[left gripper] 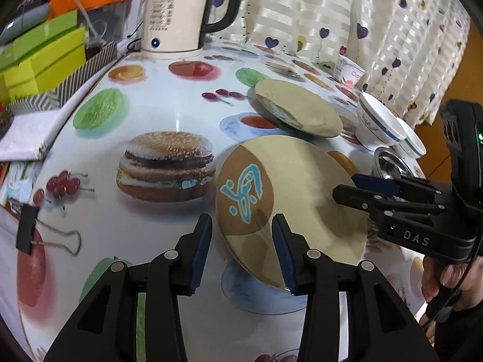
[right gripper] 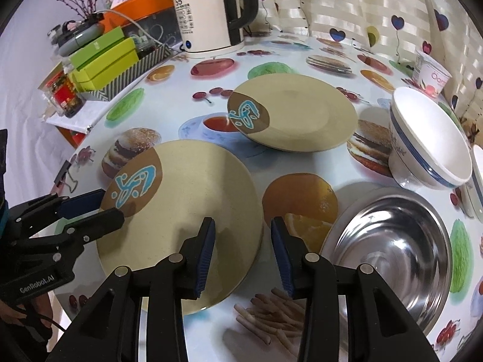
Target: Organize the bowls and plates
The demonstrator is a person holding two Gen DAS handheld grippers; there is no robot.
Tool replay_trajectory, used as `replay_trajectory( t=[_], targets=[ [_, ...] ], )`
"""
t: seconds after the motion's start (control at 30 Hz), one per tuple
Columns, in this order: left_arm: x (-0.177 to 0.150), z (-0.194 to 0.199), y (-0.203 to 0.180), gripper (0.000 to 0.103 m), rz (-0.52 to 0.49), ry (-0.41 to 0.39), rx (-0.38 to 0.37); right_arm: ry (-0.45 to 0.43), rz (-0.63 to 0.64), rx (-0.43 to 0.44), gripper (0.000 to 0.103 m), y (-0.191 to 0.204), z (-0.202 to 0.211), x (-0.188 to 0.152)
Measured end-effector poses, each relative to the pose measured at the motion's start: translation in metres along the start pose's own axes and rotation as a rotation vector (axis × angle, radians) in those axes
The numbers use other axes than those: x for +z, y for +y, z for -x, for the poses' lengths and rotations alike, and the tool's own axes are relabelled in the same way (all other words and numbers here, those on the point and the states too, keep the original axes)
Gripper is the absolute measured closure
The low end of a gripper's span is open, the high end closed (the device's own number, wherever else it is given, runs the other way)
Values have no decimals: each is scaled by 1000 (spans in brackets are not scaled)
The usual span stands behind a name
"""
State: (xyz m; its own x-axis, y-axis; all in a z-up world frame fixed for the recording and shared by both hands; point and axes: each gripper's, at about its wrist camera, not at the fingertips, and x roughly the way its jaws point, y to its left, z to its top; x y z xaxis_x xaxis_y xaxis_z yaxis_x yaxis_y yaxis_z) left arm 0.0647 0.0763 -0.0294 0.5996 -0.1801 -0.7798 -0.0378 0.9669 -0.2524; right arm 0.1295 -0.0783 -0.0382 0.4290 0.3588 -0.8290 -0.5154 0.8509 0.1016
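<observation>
The table [right gripper: 211, 96], under a food-print cloth, spread beyond both sets of jaws. A beige plate [right gripper: 187, 211] lay between the two grippers, its rims reaching into each gap. The left gripper [left gripper: 241, 252] stood part open around the near-left rim, pads not pressing. The right gripper [right gripper: 243, 252] stood part open astride the right rim; whether its pads touched, I could not tell. Beyond lay a second plate [right gripper: 295, 117]; right of the right jaws, a steel bowl [right gripper: 392, 250] and white bowl [right gripper: 428, 138].

kettle [left gripper: 175, 15]: "55" | right tongs [left gripper: 342, 191]: "DAS" | left tongs [right gripper: 113, 208]: "GenRobot.AI"
</observation>
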Motion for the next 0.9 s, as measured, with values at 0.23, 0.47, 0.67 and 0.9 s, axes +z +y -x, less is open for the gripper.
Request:
replay_trajectory(
  t=[0.23,0.47,0.67,0.9],
  targets=[
    [-1,-4,-4,61,5,18,-21,34,-7,2,65,3,-4,0],
    [1,-4,1,59,4,15,-2,37,-9,26,56,11,-7,0],
    [1,-2,8,59,17,10,-7,9,-38,42,55,3,-2,-3],
    [3,6,9,59,9,-14,3,-14,-126,30,52,-29,13,-12]
  ],
)
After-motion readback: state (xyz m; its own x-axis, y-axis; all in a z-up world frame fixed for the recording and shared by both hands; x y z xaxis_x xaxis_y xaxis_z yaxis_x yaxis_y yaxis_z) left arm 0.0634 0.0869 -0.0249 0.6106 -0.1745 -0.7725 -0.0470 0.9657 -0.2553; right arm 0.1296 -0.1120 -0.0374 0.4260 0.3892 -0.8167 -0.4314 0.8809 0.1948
